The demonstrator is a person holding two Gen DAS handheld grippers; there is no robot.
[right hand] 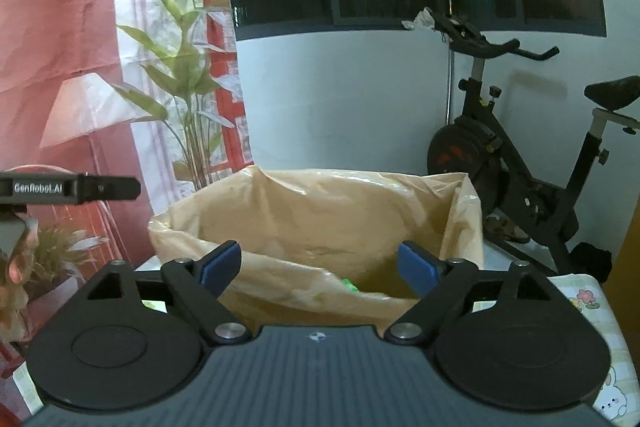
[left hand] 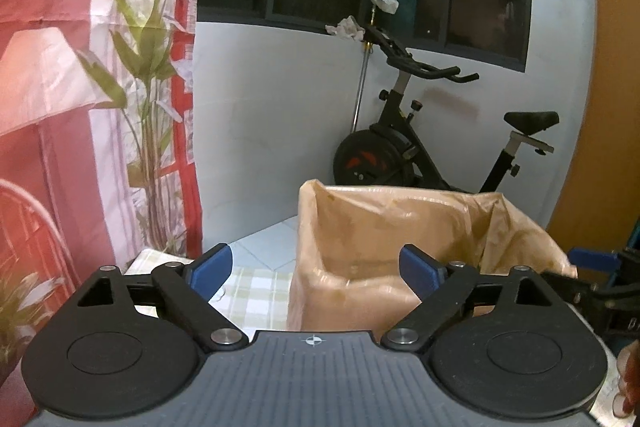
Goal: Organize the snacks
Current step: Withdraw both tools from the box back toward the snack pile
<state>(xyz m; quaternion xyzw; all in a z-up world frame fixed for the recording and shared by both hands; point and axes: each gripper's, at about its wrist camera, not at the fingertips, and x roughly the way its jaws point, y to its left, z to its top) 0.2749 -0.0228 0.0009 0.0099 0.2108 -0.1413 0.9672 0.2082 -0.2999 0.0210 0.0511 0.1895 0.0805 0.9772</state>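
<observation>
A cardboard box lined with tan plastic [left hand: 400, 227] [right hand: 320, 211] stands on a checked tablecloth. My left gripper [left hand: 316, 269] is open in front of the box's left corner, nothing between its blue pads [left hand: 212, 269]. My right gripper [right hand: 320, 267] is open over the box's near rim, its blue pads [right hand: 416, 267] empty. A small green item [right hand: 347, 284] shows inside the box, mostly hidden by the liner. The right gripper's body [left hand: 596, 291] shows at the right edge of the left wrist view. The left gripper's body [right hand: 68, 189] shows at the left edge of the right wrist view.
The checked tablecloth [left hand: 256, 291] [right hand: 588, 303] covers the table. An exercise bike [left hand: 424, 131] [right hand: 516, 163] stands behind by the white wall. A red printed curtain [left hand: 60, 67] hangs on the left. A potted plant [right hand: 52, 255] sits low left. A hand [left hand: 630, 383] is at the right edge.
</observation>
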